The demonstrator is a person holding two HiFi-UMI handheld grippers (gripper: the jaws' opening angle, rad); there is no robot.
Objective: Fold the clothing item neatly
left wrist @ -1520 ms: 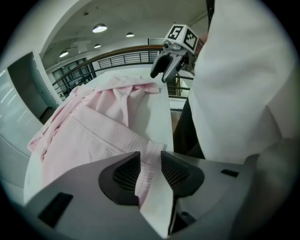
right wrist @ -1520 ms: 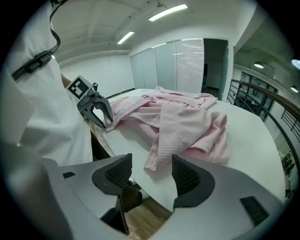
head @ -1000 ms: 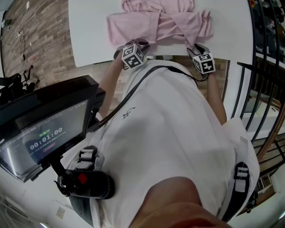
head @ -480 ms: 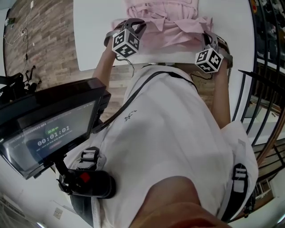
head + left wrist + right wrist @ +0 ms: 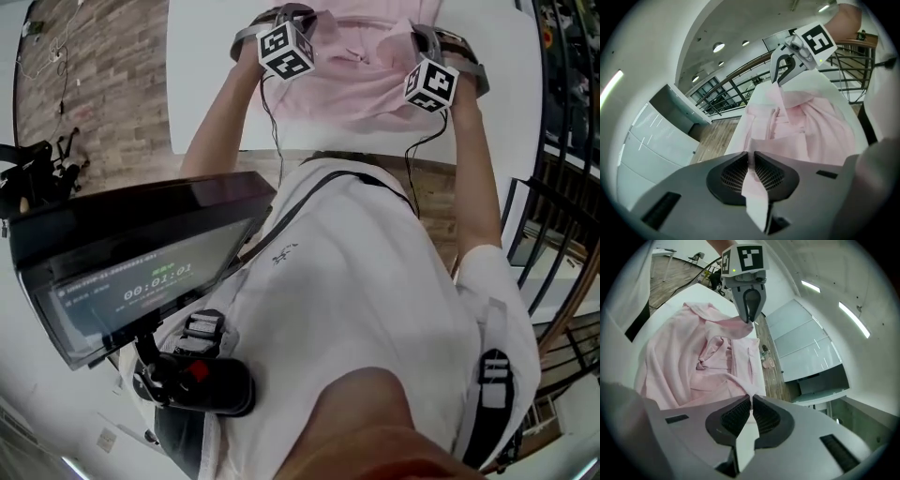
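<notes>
A pink garment (image 5: pixel 352 80) lies rumpled on the white table (image 5: pixel 202 94). My left gripper (image 5: pixel 752 158) is shut on a pink edge of it, and the cloth runs up between its pads. My right gripper (image 5: pixel 750 401) is shut on another edge of the same garment (image 5: pixel 689 362). Both held edges are lifted over the rest of the cloth (image 5: pixel 806 126). In the head view the left marker cube (image 5: pixel 284 50) and the right marker cube (image 5: pixel 431 83) sit above the garment's left and right sides. Each gripper view shows the other gripper pinching pink cloth across from it.
The table's near edge (image 5: pixel 281 150) is close to the person's white shirt (image 5: pixel 356 300). A dark screen on a mount (image 5: pixel 141 272) hangs at the lower left. Black railing (image 5: pixel 562 178) runs along the right, and a brick-patterned floor (image 5: pixel 103 84) lies to the left.
Both grippers have moved away from the table's near edge, farther over the table, carrying the garment's near edge up and over the rest of the cloth.
</notes>
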